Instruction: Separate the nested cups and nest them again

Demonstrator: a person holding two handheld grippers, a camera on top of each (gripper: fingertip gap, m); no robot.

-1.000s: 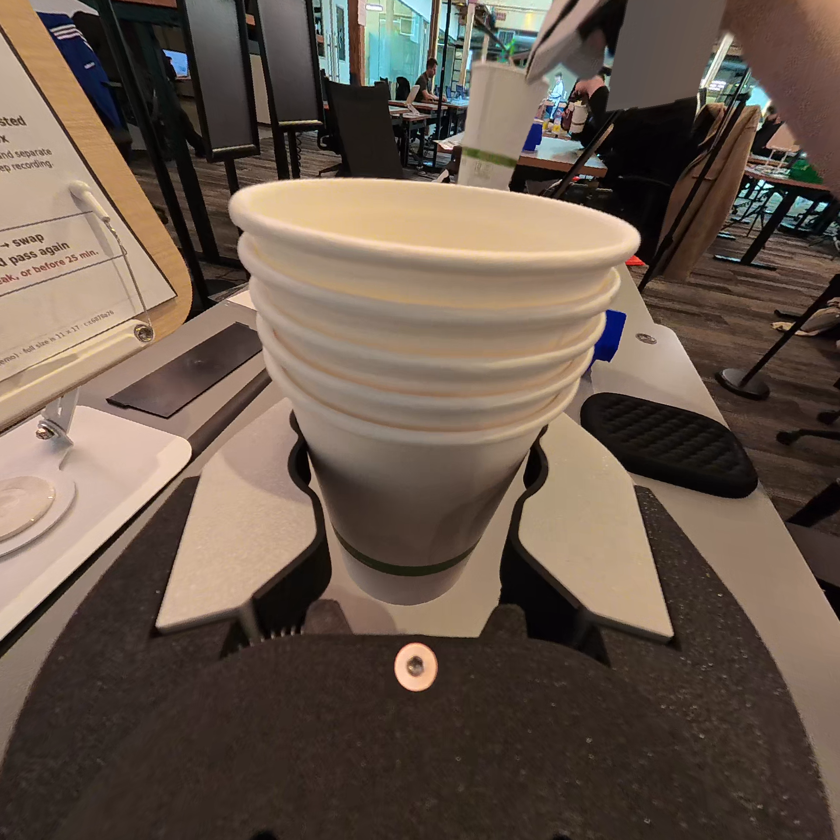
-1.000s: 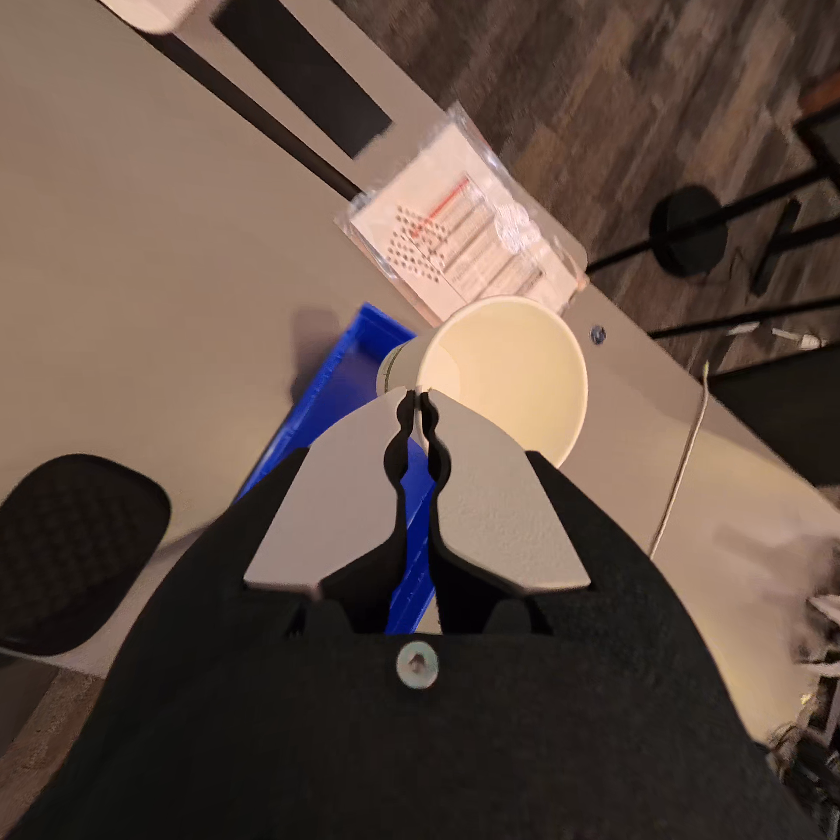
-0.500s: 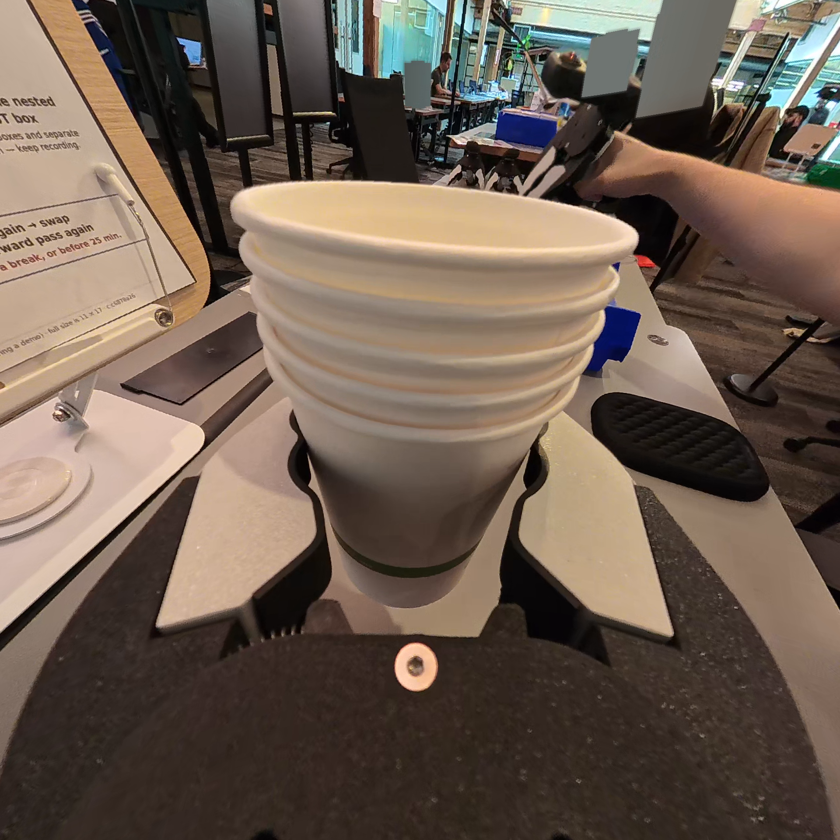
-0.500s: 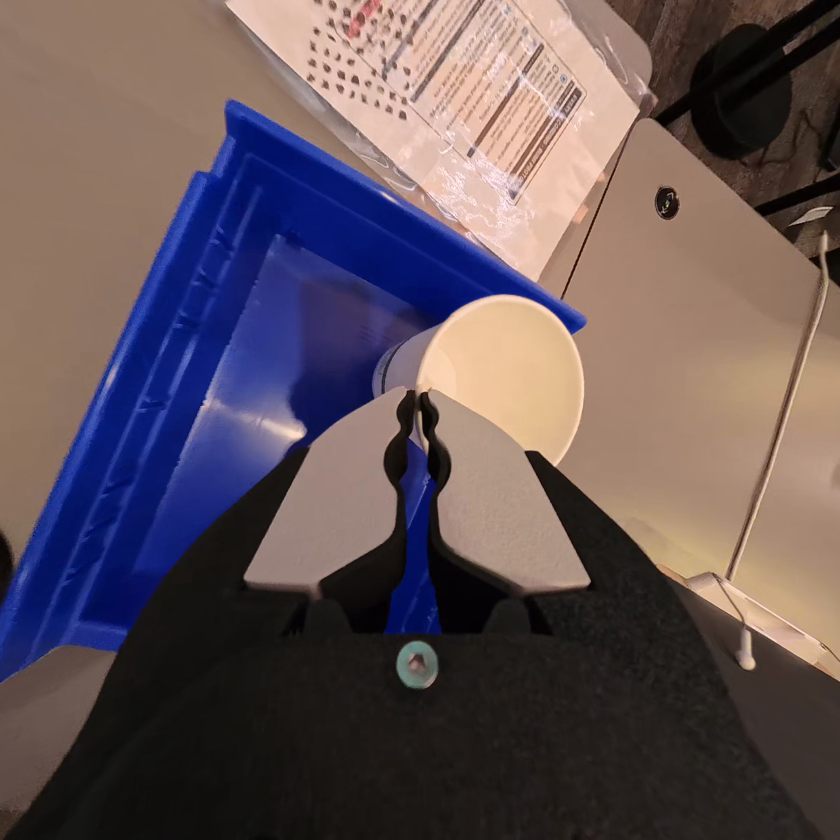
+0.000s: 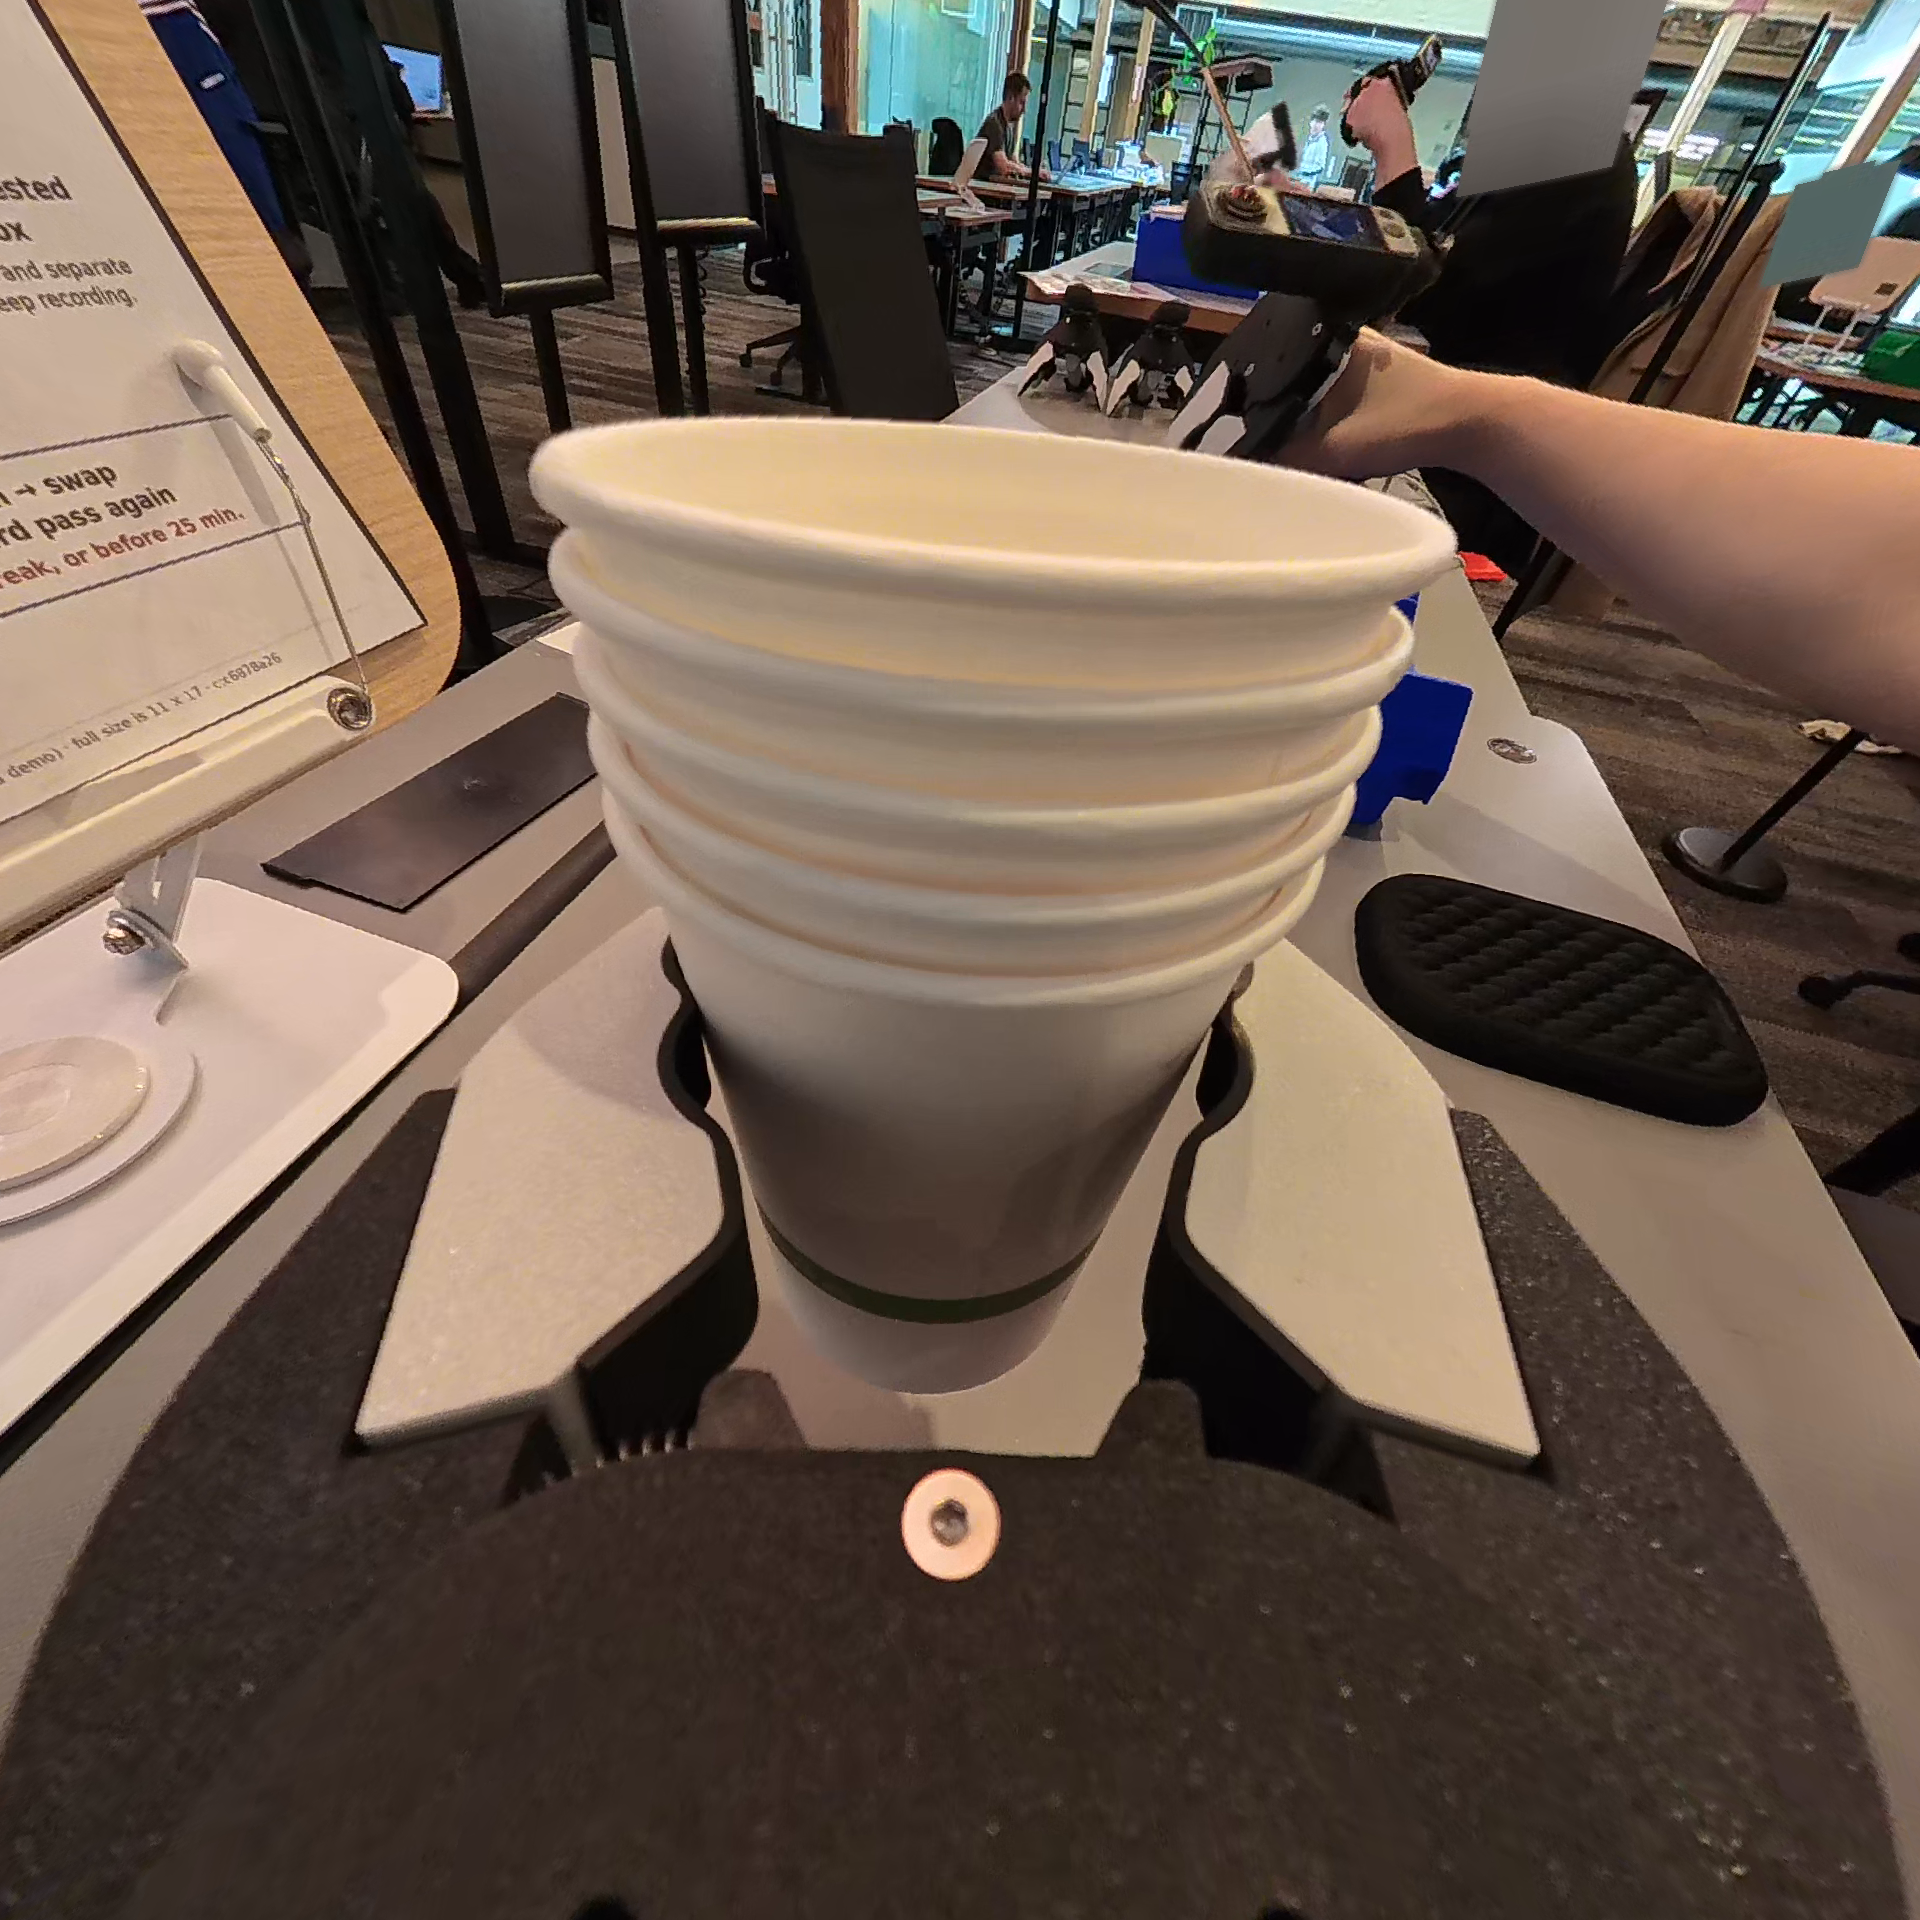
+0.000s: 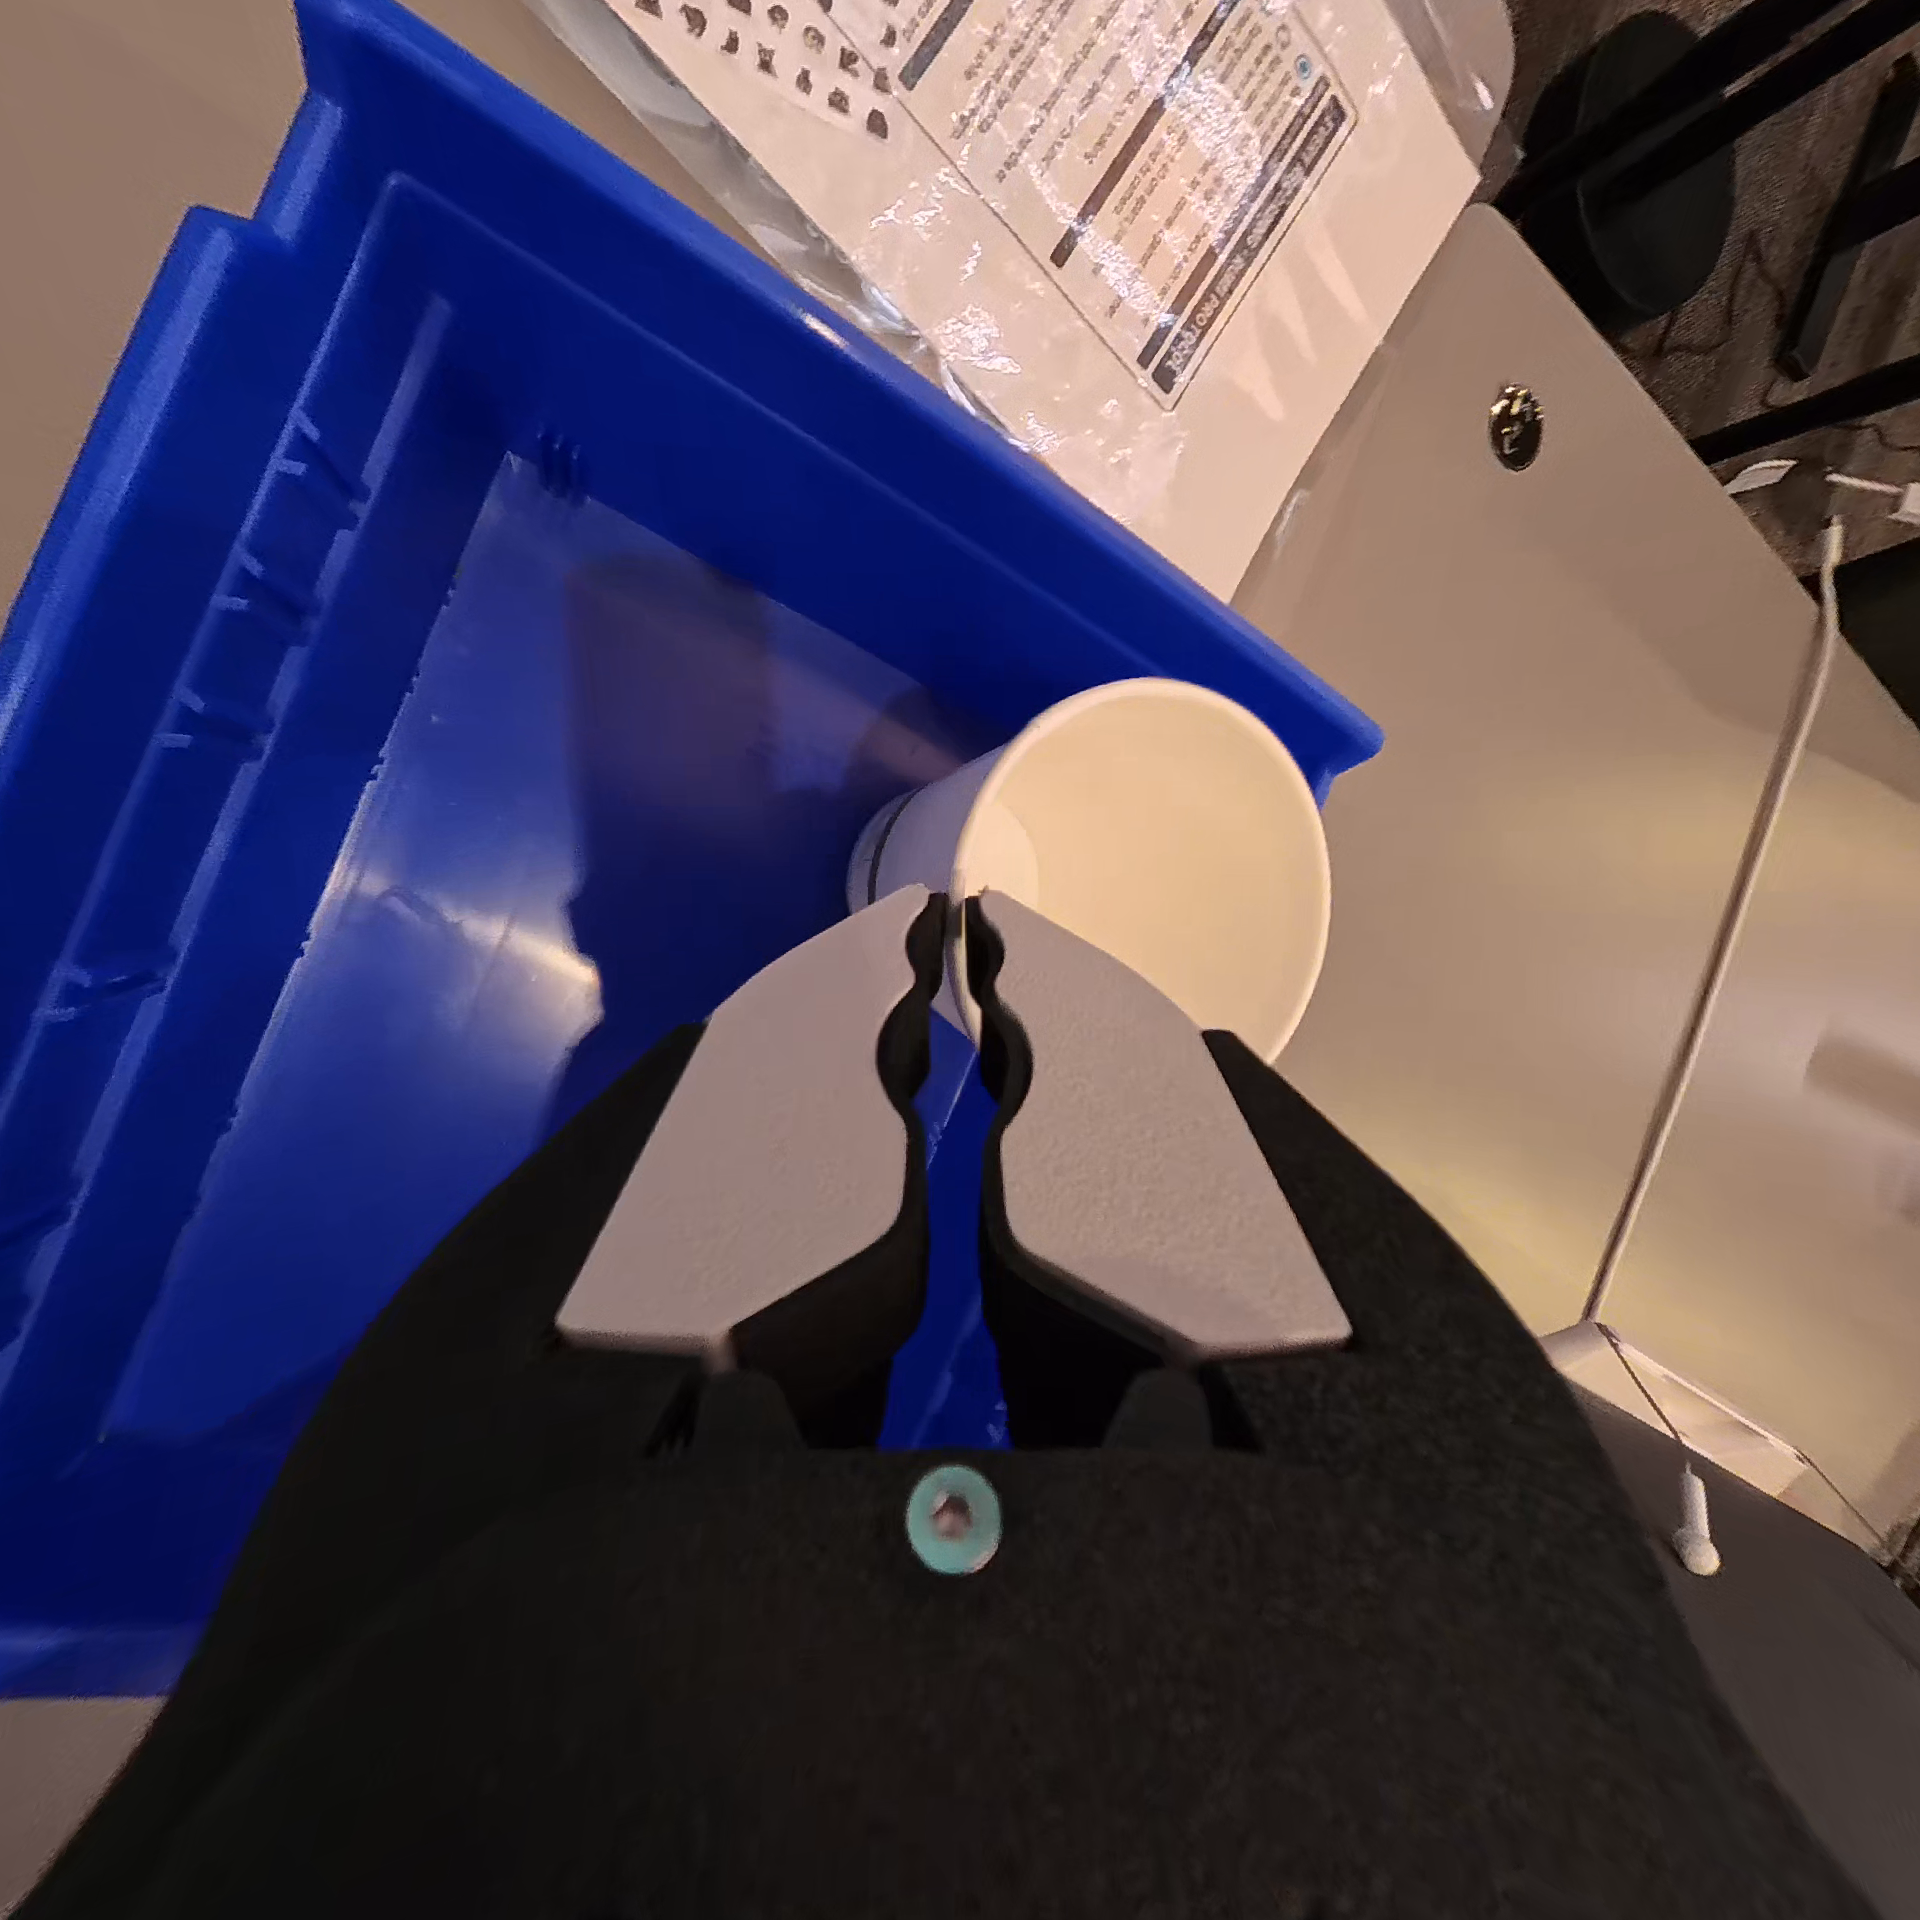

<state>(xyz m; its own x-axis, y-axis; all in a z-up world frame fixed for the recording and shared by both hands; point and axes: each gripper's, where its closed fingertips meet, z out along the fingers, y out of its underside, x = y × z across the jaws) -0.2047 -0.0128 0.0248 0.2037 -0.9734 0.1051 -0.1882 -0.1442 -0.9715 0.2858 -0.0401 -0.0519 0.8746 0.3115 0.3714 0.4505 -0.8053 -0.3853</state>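
- Right hand-held gripper (image 6: 954,914), fingers clenched on the rim of a single white paper cup (image 6: 1143,873), has carried it from above the grey counter (image 6: 1558,727) down into the blue plastic bin (image 6: 416,675).
- Left hand-held gripper (image 5: 951,1122) stays clamped around the stack of nested white paper cups (image 5: 966,831), held upright.
- Judgement: one cup separated, awaiting release; several remain nested.

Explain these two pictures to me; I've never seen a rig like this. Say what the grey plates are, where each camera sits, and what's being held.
No robot here: a person holds a two-finger gripper in each hand, with a camera on each looking along its grey fingers. The left wrist view shows the left gripper clamped around a stack of nested paper cups over a grey table. The right wrist view looks down: the right gripper pinches the rim of a single cup over a blue bin.
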